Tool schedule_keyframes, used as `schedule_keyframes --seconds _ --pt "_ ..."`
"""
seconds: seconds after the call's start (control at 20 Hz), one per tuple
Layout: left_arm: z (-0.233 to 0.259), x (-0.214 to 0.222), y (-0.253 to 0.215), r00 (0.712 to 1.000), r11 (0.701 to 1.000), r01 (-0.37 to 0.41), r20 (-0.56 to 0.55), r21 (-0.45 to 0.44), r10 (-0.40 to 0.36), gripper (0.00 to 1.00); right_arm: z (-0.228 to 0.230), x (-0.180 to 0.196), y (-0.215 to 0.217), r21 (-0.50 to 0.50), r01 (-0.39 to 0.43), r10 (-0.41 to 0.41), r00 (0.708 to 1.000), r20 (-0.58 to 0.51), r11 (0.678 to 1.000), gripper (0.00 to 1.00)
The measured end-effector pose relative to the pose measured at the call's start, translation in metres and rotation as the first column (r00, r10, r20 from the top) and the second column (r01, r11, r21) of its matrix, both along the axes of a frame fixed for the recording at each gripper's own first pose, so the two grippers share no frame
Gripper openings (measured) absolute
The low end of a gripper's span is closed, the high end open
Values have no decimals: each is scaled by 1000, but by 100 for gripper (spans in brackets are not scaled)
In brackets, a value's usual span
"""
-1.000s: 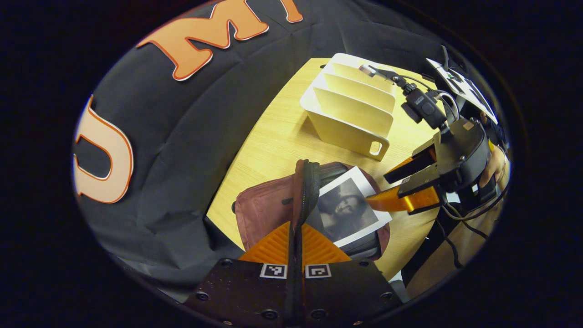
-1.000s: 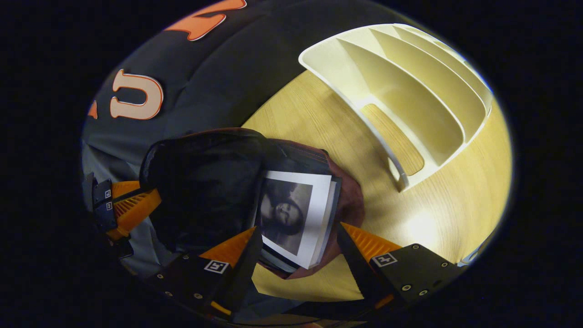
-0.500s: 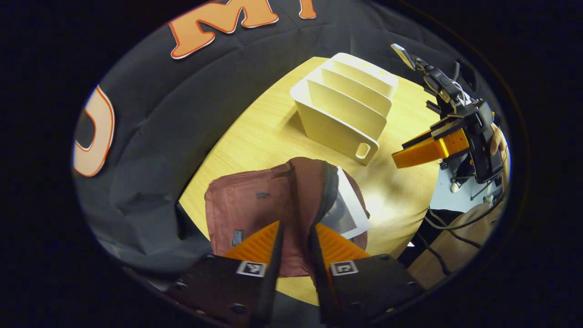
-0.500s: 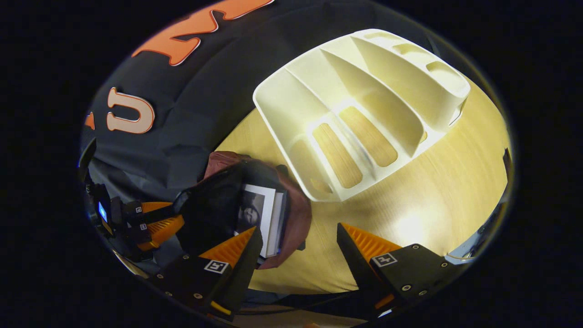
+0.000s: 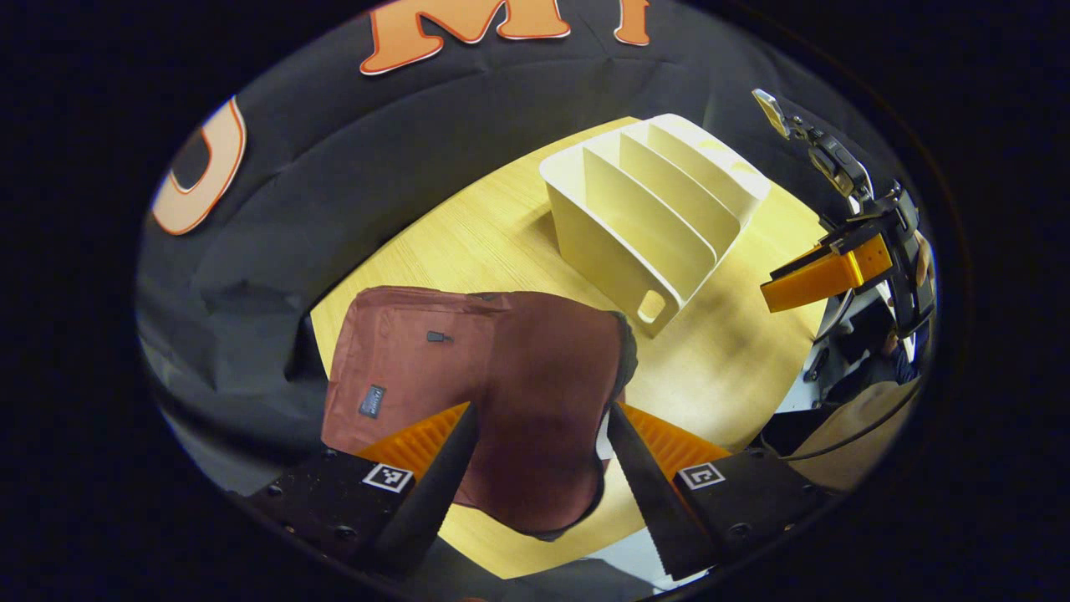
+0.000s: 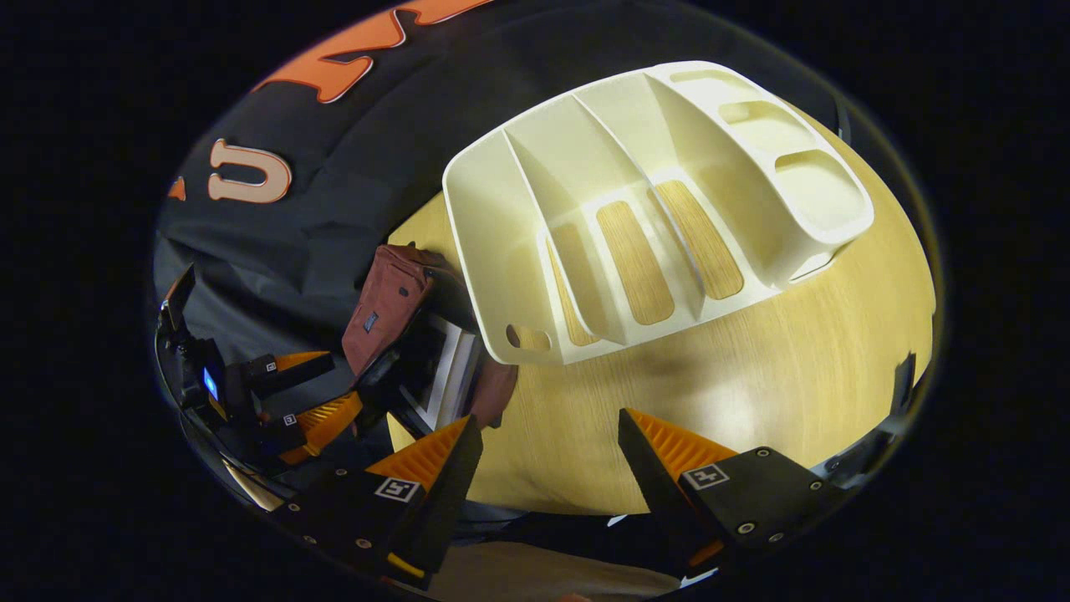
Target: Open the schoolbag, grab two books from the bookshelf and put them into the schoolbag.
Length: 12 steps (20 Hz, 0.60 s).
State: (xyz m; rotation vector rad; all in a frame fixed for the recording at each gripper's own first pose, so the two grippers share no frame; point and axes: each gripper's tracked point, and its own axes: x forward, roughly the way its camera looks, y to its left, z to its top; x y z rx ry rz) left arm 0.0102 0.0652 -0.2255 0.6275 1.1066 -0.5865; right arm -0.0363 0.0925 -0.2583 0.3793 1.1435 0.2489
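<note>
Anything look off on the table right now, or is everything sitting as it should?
Nothing is spilled or damaged. The bookshelf stands upright on the table with bare slots. In the right gripper view the schoolbag gapes open, with a book showing in its mouth.

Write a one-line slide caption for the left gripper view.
Open left gripper above the maroon schoolbag, beside an empty cream bookshelf.

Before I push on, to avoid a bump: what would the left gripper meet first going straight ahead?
Probably the schoolbag: it lies between the left gripper's open fingers, though depth is unclear.
</note>
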Motion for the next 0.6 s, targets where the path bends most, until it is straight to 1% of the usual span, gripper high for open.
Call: schedule_keyframes --seconds 0.1,0.2,0.3,0.4,0.5,0.6 --pt "9 -3 -13 998 999 -45 46 -12 45 99 6 -1 -14 -12 -41 41 999 10 999 98" --pt "23 -7 -29 990 995 -88 107 -54 94 99 18 1 -24 -18 -79 80 996 36 997 98" --pt "40 -6 -46 972 985 -124 183 -119 144 99 36 4 -30 -21 -112 114 991 77 993 98" --pt "56 4 -66 943 969 -145 269 -201 197 99 62 13 -39 -34 -134 138 979 152 990 97" --pt "76 18 -86 905 944 -146 345 -294 248 99 93 28 -57 -95 -130 151 950 273 987 98" --pt "95 30 -96 858 914 -132 417 -384 300 98 132 45 -70 -159 -99 157 899 410 982 98"
